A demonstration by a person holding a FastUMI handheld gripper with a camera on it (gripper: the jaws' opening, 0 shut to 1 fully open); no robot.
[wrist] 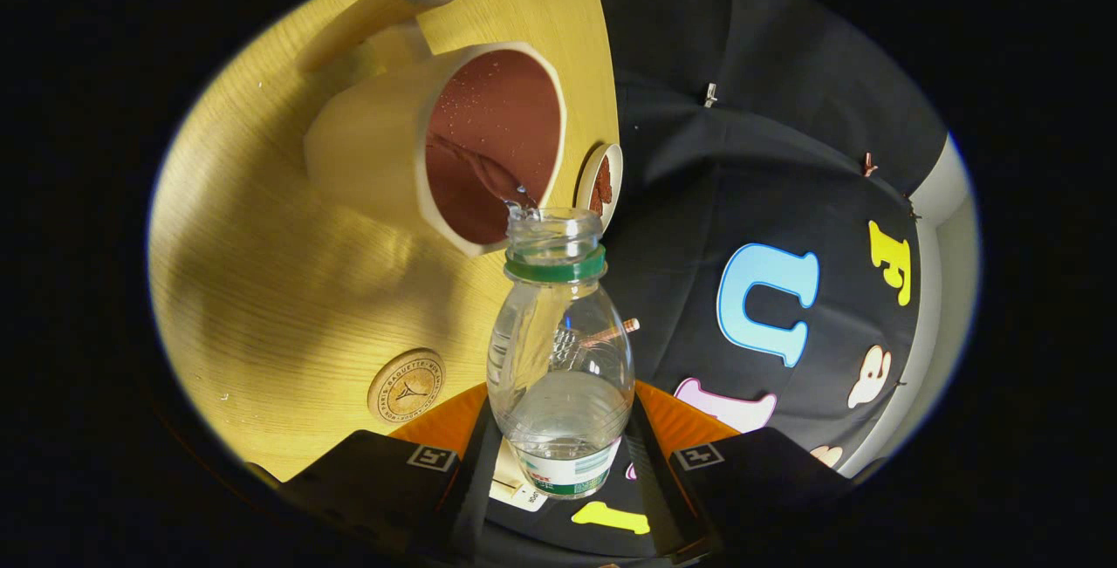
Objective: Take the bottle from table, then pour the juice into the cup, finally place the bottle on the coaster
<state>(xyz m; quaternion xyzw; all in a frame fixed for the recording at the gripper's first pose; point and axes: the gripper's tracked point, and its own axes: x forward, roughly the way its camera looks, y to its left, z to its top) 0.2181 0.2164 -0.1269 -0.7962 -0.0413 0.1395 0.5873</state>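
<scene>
Presently the gripper [563,455] pinches the bottle [560,359] by its lower body, one finger on each side. The bottle is tipped so its open neck sits over the rim of the cup [436,145], and a thin stream runs inside. The coaster [407,386] lies on the surface [262,289] nearby, bare. Remaining liquid looks low, though glare hinders judgement.

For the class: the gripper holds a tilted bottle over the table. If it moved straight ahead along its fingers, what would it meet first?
The gripper is shut on the bottle, whose open mouth sits just short of the cup. Going straight on, the bottle's neck would probably strike the cup's near rim first; depth is hard to judge in this fisheye view.
</scene>
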